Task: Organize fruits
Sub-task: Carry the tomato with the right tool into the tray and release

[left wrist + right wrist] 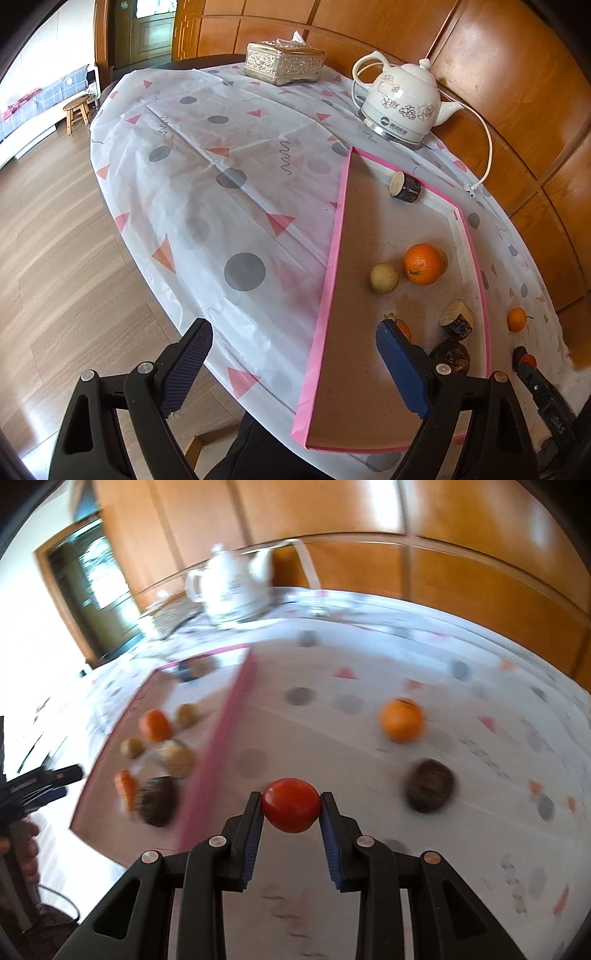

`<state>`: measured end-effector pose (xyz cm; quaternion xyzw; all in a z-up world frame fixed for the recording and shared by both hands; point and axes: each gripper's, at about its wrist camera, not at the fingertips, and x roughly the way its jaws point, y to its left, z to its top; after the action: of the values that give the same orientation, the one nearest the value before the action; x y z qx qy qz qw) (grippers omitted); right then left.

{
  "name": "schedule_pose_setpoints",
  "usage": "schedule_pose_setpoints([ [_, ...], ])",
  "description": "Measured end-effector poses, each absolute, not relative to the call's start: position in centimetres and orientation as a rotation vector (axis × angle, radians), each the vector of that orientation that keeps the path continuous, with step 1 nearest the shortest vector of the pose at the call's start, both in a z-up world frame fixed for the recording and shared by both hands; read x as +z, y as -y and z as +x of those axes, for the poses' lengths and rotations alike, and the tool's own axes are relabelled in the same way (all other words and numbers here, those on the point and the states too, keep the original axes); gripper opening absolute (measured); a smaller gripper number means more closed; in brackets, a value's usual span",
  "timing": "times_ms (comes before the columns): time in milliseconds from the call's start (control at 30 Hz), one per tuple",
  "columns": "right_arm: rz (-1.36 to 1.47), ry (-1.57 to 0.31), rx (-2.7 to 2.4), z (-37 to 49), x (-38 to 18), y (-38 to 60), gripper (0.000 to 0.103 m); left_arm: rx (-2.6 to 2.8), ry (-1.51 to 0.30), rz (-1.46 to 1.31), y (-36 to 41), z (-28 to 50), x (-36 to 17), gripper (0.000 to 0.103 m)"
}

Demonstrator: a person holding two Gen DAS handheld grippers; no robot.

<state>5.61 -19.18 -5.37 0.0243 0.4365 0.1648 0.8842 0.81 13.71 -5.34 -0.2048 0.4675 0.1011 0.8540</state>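
Left wrist: left gripper [293, 363] spread wide, empty, over pink-edged tray [334, 266] holding orange [422, 263]. Kettle [400, 101] bears a printed logo — illegible.

Right wrist, blurred: right gripper [291, 803] clamps red tomato [291, 805] — above tablecloth [369, 760], beside tray.

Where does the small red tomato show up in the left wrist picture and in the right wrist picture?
Left wrist view: the tomato peeks out at the far right edge, just outside the pink-edged tray, at the tip of the right hand-held gripper.
Right wrist view: bottom centre, the tomato is clamped between the fingers.
Shared landmark: the white kettle.
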Motion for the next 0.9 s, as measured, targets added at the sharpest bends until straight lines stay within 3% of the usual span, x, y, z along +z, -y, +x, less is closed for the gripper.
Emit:
schedule_pose_setpoints([
  [400, -0.101, -0.880, 0.555, 6.9, -4.0, 9.6, 0.031, 0.251, -0.979, -0.489, -15.5, 0.6, -6.1, 0.090],
  [900, -0.280, -0.958, 0.601, 10.1, -7.7, 2.0, 0.031, 0.255, -0.999, -0.486, -15.7, 0.7, -6.8, 0.090],
])
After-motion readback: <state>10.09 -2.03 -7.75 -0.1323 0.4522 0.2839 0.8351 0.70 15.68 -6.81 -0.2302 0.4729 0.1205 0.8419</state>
